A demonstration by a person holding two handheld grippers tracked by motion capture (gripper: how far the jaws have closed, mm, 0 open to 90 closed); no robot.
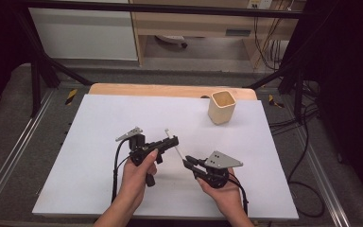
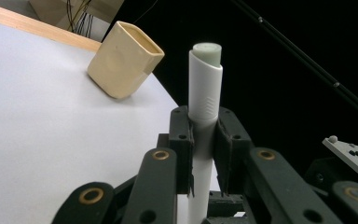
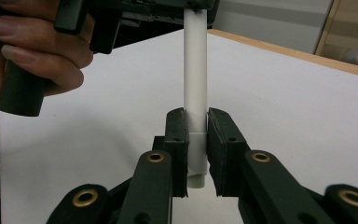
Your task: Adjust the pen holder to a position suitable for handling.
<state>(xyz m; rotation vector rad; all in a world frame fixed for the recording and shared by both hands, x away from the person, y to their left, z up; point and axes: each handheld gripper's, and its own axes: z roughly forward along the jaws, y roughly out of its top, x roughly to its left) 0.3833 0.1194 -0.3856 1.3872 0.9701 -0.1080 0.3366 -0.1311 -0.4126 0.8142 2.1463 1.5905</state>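
— Jaws of both grippers are clamped on one white pen (image 1: pixel 175 145): we hold it in the air between them, above the white sheet (image 1: pixel 99 123), nearer to us than the beige cup (image 1: pixel 221 107) and to that cup's left.

— Who has which end?

— Our left gripper (image 2: pixel 204 140) pinches the barrel just below the cap, so the capped tip pokes up past its jaws, with the cup lying beyond it in the left gripper view. Our right gripper (image 3: pixel 196 144) grips the other end, close to the butt, which barely clears its pads.

— How do we expect it to handle?

— Light and stiff, we judge: a thin plastic tube that won't bend, but smooth and round enough to slide or twist if one grip slackens. We would take it on the barrel, square across, and not on the cap, which looks like a separate sleeve that could pull off.

— Anything we can't make out?

— Whether the cap is fully seated; the seam is plain but the fit is not. The cup's inside sits in shadow, and the left hand (image 1: pixel 139 170) blocks part of its gripper from the high view.
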